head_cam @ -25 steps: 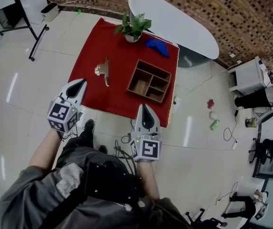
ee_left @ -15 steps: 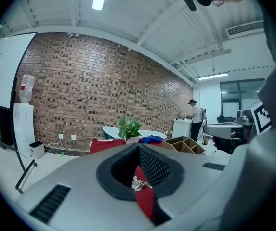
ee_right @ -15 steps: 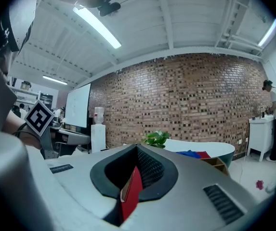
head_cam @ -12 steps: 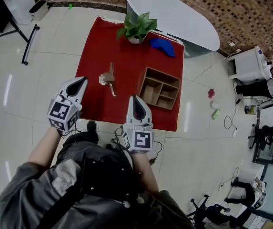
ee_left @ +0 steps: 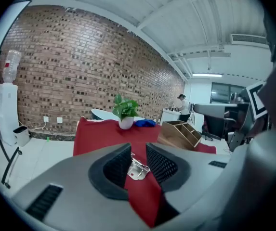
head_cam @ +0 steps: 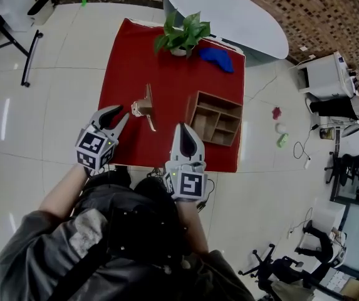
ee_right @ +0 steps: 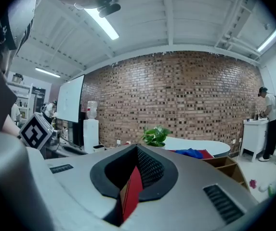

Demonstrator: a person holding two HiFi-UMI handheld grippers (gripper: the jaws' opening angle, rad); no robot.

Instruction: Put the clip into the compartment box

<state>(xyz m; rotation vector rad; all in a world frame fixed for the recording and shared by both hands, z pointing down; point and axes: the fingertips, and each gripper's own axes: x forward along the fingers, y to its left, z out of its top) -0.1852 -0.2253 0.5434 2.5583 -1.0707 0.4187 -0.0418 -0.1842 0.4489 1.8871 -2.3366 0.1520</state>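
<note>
1. The left gripper [head_cam: 119, 113] hangs over the near left edge of the red table [head_cam: 123, 55]. Its jaws are opening, about half apart, with nothing gripped.
2. The clip [head_cam: 145, 107] lies on the table just ahead of those jaws and a little to their right. The left gripper view frames it in the gap between them, untouched.
3. Its long axis runs roughly away from the person, metal body to the left.
4. The right gripper [head_cam: 183, 128] has its jaws together and empty. It hovers at the near edge, farther from the clip than the left.
5. The box [head_cam: 218, 99] sits right of the clip, apart from it, with bare cloth between. The plant [head_cam: 182, 35] stands well behind, so the path looks clear.
</note>
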